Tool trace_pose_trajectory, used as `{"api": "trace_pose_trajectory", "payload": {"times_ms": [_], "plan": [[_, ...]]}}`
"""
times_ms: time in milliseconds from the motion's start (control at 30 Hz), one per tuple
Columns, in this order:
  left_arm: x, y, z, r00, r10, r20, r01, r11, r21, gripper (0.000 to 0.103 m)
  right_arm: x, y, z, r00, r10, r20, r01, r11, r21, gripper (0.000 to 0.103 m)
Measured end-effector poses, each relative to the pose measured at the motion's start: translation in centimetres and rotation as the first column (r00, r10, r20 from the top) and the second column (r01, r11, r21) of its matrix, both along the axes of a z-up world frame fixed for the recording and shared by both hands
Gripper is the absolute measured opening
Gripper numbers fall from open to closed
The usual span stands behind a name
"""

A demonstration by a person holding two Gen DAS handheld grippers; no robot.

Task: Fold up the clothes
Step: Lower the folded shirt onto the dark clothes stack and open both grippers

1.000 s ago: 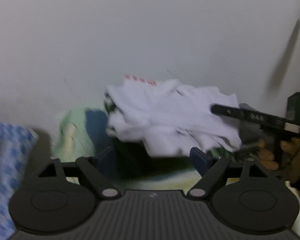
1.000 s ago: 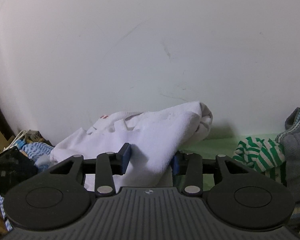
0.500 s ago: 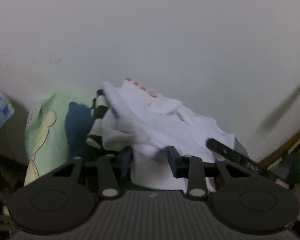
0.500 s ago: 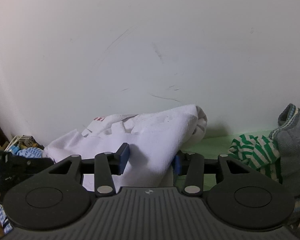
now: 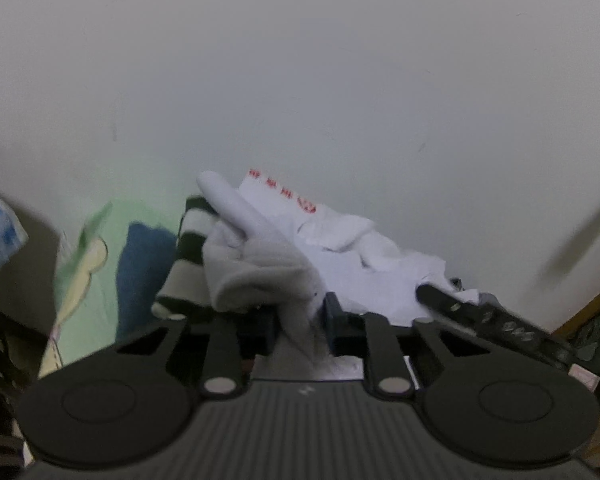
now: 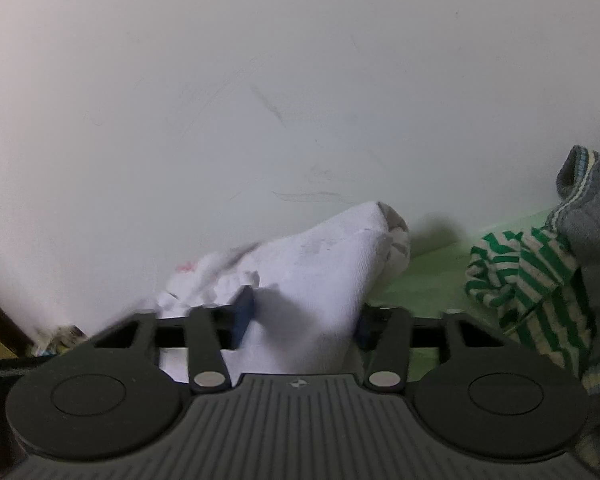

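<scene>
A white garment with red print is bunched up in front of the white wall. My left gripper is shut on a fold of it. The same white garment fills the right wrist view, and my right gripper is shut on a thick fold of it. The right gripper's finger shows at the right of the left wrist view, at the garment's far side. The garment hangs stretched between the two grippers.
A green-and-white striped garment and a grey garment lie at the right on the light green sheet. A dark striped piece and a blue cloth lie left of the white garment. The white wall stands close behind.
My left gripper has moved in and shut on a fold of the white garment; a second ago it was open. The right gripper has kept its hold and shifted slightly.
</scene>
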State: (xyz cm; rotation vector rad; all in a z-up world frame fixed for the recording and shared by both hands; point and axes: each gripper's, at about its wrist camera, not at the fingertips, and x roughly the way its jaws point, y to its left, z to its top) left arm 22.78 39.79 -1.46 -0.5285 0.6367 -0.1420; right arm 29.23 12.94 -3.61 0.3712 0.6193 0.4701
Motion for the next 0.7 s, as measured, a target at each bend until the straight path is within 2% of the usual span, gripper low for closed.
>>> {"api": "trace_pose_trajectory", "payload": {"times_ms": [67, 133, 233, 367, 433, 533, 600, 633, 667, 700], "plan": [[-0.5, -0.3, 0.8, 1.000, 0.015, 0.026, -0.016, 0.999, 0.030, 0.011, -0.4, 0.4, 0.4, 0.999, 0.015, 0.048, -0.014, 0.999, -0.034, 0.021], [-1.2, -0.4, 1.8, 0.998, 0.021, 0.057, -0.024, 0.998, 0.059, 0.009, -1.1, 1.0, 1.2, 0.994, 0.049, 0.098, -0.044, 0.998, -0.049, 0.017], [-2.6, -0.2, 3.8, 0.993, 0.027, 0.116, -0.038, 0.995, 0.096, 0.007, -1.9, 1.3, 2.6, 0.984, 0.091, 0.154, -0.090, 0.996, -0.010, 0.015], [-4.8, 0.7, 6.4, 0.975, 0.053, 0.216, -0.089, 0.983, 0.158, 0.007, -2.5, 1.3, 4.7, 0.961, 0.134, 0.240, -0.160, 0.983, 0.092, 0.015], [-4.8, 1.2, 6.4, 0.976, 0.055, 0.210, -0.091, 0.982, 0.167, 0.007, -1.9, 1.5, 4.0, 0.971, 0.124, 0.207, -0.149, 0.983, 0.111, 0.015], [-3.7, 1.2, 4.0, 0.991, 0.037, 0.126, -0.063, 0.976, 0.206, 0.009, -0.9, 1.9, 2.6, 0.982, 0.114, 0.148, -0.134, 0.982, 0.131, 0.017], [-3.2, 0.9, 1.7, 0.997, 0.039, 0.062, -0.054, 0.967, 0.250, 0.014, 0.6, 2.1, -0.2, 0.989, 0.141, 0.040, -0.144, 0.987, 0.076, 0.018], [-3.2, 1.1, 0.6, 0.999, 0.034, 0.036, -0.042, 0.969, 0.243, 0.015, 1.2, 2.1, -1.3, 0.989, 0.145, 0.002, -0.145, 0.988, 0.052, 0.027], [-3.4, 1.3, -0.1, 0.999, 0.029, 0.021, -0.033, 0.972, 0.232, 0.016, 0.9, 1.4, -1.5, 0.992, 0.122, 0.028, -0.123, 0.992, 0.036, 0.037], [-3.8, 1.6, -0.3, 0.999, 0.026, 0.023, -0.030, 0.975, 0.222, 0.021, 0.4, 0.8, -1.3, 0.994, 0.098, 0.054, -0.100, 0.995, 0.025, 0.055]]}}
